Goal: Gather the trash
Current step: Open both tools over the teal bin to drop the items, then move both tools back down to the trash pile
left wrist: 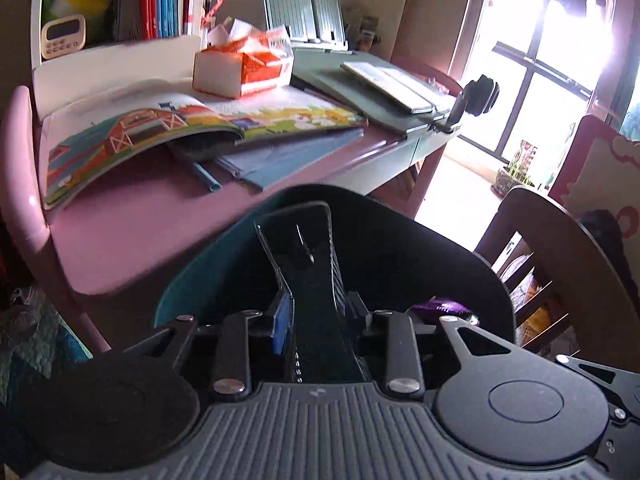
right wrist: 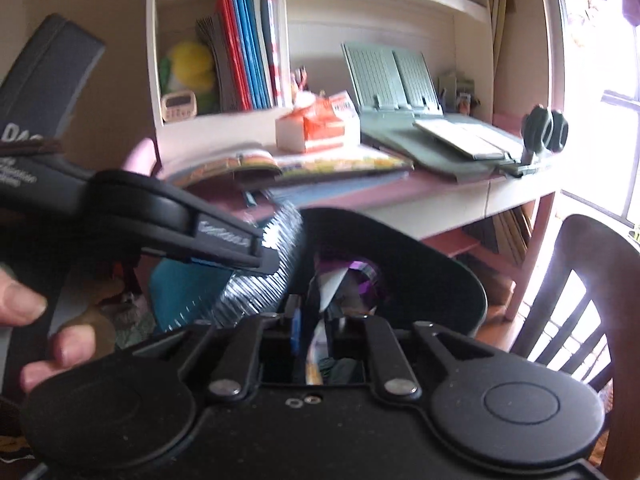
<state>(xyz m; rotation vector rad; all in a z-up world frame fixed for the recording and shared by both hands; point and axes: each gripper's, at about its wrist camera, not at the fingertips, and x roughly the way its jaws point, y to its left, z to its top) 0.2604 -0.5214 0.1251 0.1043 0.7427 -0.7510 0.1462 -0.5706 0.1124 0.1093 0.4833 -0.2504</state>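
Note:
A teal bin with a black liner (left wrist: 420,264) hangs in front of the pink desk. My left gripper (left wrist: 308,236) is shut on the bin's rim and holds it up. A purple wrapper (left wrist: 440,308) lies inside. In the right wrist view the left gripper (right wrist: 264,254) clamps the bin's rim (right wrist: 400,236) from the left. My right gripper (right wrist: 320,312) is low over the bin's mouth, its fingers mostly hidden, with a white and purple wrapper (right wrist: 348,280) just ahead of it; I cannot tell whether it grips it.
The pink desk (left wrist: 132,232) carries an open picture book (left wrist: 160,132), a blue folder (left wrist: 288,156), an orange and white tissue box (left wrist: 240,68) and a green book stand (left wrist: 304,8). A dark wooden chair (left wrist: 560,264) stands at the right, by the bright window.

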